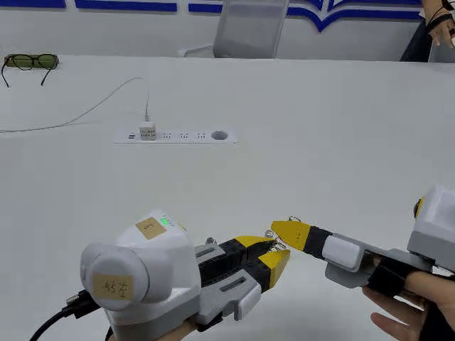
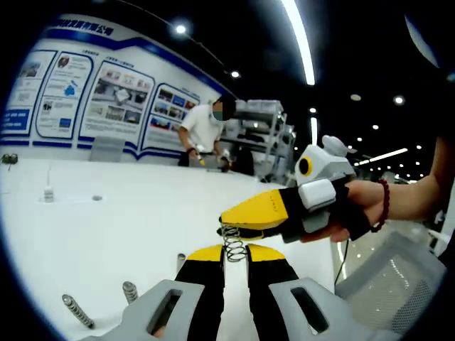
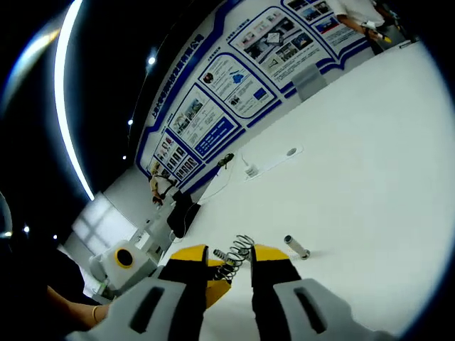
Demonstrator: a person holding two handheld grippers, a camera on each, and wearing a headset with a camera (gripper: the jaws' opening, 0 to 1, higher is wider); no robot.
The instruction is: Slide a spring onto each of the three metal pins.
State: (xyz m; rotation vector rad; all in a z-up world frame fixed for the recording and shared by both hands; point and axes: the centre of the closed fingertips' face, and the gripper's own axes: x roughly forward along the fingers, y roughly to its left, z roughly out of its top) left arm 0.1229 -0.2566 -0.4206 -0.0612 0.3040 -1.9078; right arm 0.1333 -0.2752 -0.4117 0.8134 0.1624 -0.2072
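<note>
Inside the right hand-held gripper [image 3: 229,256] — seemingly pinched — sits a spring [image 3: 242,248].

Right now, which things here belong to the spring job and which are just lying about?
Job: spring, pins, left claw, right claw.
Lying about: glasses, power strip, charger, chair.

A tan sticker [image 1: 114,286] on the rear housing of the left gripper [image 1: 274,252] carries handwriting, apparently "45" plus one unclear character. The second sticker [image 1: 150,227], forward of it, is illegible. Wall posters [image 2: 106,99] beyond the gripper have unreadable print.
</note>
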